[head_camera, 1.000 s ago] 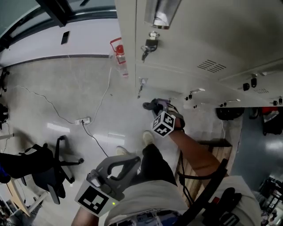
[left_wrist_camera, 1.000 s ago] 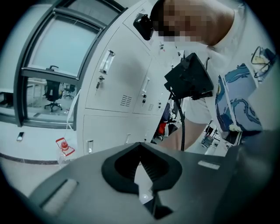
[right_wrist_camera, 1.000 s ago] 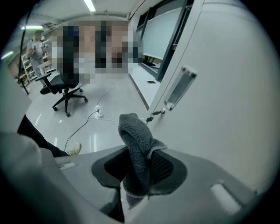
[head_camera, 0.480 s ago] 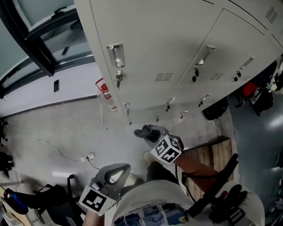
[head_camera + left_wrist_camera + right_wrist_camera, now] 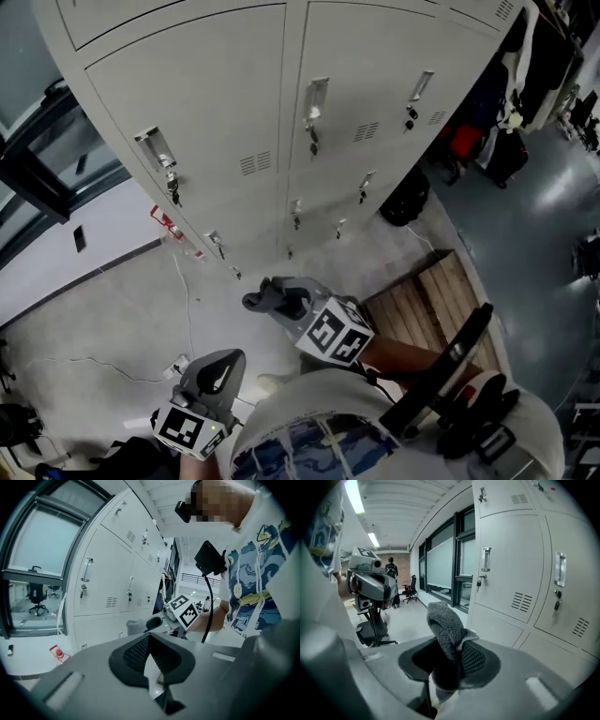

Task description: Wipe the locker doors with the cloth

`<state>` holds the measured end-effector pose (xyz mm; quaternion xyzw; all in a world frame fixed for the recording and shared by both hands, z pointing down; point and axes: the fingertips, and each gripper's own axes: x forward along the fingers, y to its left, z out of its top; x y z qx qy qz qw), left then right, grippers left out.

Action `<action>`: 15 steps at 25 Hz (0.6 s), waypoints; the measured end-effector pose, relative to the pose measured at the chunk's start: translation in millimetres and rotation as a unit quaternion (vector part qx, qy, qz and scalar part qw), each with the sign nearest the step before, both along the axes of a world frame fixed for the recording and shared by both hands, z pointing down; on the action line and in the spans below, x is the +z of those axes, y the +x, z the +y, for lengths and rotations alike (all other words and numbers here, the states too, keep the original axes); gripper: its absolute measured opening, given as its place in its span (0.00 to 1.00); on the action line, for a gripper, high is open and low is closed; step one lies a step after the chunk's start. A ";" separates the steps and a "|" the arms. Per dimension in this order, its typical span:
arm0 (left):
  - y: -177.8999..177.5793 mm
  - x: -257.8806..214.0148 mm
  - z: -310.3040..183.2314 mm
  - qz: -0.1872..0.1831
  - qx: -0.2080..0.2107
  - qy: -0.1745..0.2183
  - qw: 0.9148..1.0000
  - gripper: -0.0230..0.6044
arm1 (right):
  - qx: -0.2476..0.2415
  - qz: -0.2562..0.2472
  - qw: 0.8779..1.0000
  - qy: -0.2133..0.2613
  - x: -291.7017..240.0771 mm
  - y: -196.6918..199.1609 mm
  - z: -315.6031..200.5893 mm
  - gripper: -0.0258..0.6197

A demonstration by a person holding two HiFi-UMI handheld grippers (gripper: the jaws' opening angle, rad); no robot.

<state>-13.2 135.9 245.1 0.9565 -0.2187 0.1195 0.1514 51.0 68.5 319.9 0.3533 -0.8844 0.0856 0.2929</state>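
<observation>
The lower end of the cloth (image 5: 444, 625) is buried between the jaws of the right gripper (image 5: 450, 660), which clamp it. Its grey, nubbly tuft sticks up, seemingly just clear of the locker doors (image 5: 511, 573). The left gripper (image 5: 149, 641) has its jaws together, empty.

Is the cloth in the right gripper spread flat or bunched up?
Bunched up: the cloth pokes out as a crumpled wad, pinched between the right gripper's jaws.
</observation>
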 end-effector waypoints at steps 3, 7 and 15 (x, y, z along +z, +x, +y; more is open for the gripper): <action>5.1 -6.6 3.1 0.011 0.008 0.008 1.000 0.04 | 0.002 0.007 1.000 0.007 -11.7 3.8 15.0 0.22; 1.1 -8.6 15.6 0.018 0.013 0.012 1.000 0.04 | -0.001 0.018 1.000 0.019 -22.1 1.2 33.7 0.22; -32.6 6.1 55.7 0.023 0.002 -0.003 1.000 0.04 | -0.028 0.040 0.999 0.018 -19.4 -30.9 73.4 0.22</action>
